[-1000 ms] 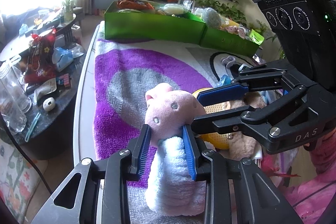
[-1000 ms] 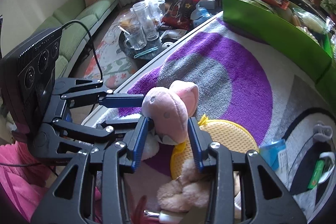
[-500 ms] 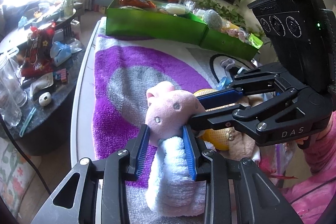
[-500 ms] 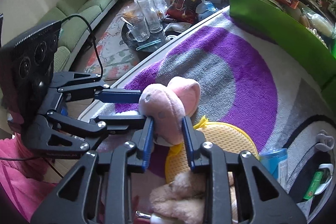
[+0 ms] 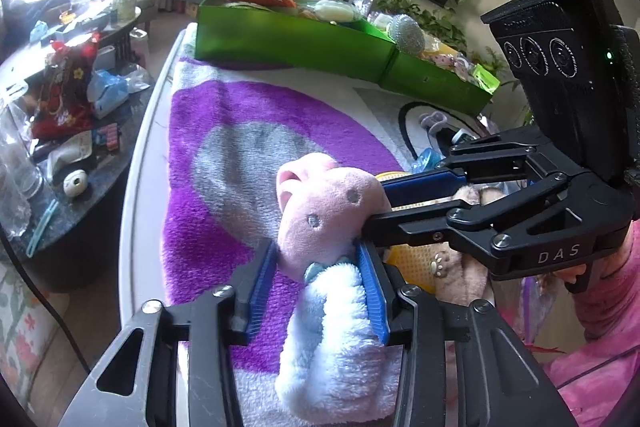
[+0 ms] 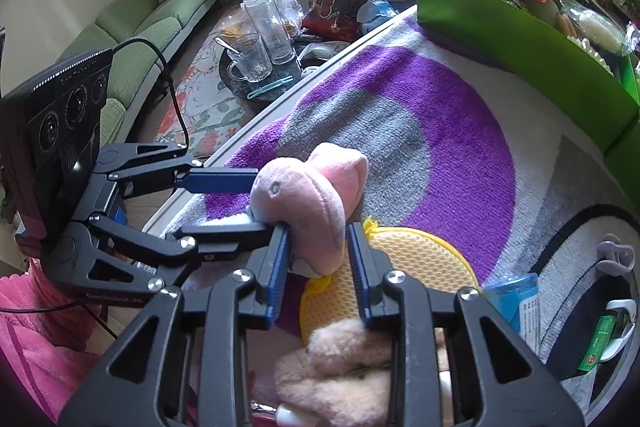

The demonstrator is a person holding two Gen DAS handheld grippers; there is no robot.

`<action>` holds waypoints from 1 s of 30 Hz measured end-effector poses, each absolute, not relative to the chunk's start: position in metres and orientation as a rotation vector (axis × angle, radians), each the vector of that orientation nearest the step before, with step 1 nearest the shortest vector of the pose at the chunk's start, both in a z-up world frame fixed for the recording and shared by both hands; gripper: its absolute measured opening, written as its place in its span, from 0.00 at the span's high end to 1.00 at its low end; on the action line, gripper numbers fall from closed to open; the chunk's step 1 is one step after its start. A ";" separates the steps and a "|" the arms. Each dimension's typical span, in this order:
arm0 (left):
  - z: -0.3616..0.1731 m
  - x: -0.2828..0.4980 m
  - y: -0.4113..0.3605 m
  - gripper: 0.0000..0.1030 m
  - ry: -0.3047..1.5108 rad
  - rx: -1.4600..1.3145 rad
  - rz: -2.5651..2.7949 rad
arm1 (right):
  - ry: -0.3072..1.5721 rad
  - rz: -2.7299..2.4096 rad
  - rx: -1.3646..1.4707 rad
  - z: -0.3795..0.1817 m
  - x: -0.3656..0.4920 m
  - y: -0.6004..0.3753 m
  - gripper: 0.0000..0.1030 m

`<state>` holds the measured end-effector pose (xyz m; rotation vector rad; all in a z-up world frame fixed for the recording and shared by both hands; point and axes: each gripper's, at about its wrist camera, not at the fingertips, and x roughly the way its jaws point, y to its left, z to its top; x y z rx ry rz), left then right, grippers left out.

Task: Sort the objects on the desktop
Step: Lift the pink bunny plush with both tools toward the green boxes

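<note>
Only the left wrist view shows the plush toy's [image 5: 332,227] white fluffy body; the right wrist view shows just its pink head, plus a glass jar [image 6: 266,27] on a side table. The left gripper [image 5: 316,283] has just eased apart, with the toy's neck between its blue pads, the left pad now clear of it. The right gripper [image 6: 318,263] pinches the head from the side, above the purple rug [image 5: 224,155]. Green boxes [image 5: 300,43] hold snack packets and a silver ball [image 5: 406,35]. Earlier, the left pads squeezed tighter.
</note>
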<state>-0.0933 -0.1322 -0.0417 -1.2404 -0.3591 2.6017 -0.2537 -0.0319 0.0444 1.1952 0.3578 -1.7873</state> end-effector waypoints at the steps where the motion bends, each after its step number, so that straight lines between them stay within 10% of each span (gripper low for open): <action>1: -0.042 -0.094 -0.132 0.61 -0.365 -1.241 2.598 | 0.355 -1.793 1.202 0.043 -0.254 -0.031 0.70; 30: 0.015 -0.102 -0.099 0.64 -0.152 -1.076 2.699 | 0.300 -1.933 1.049 0.092 -0.247 -0.003 0.78</action>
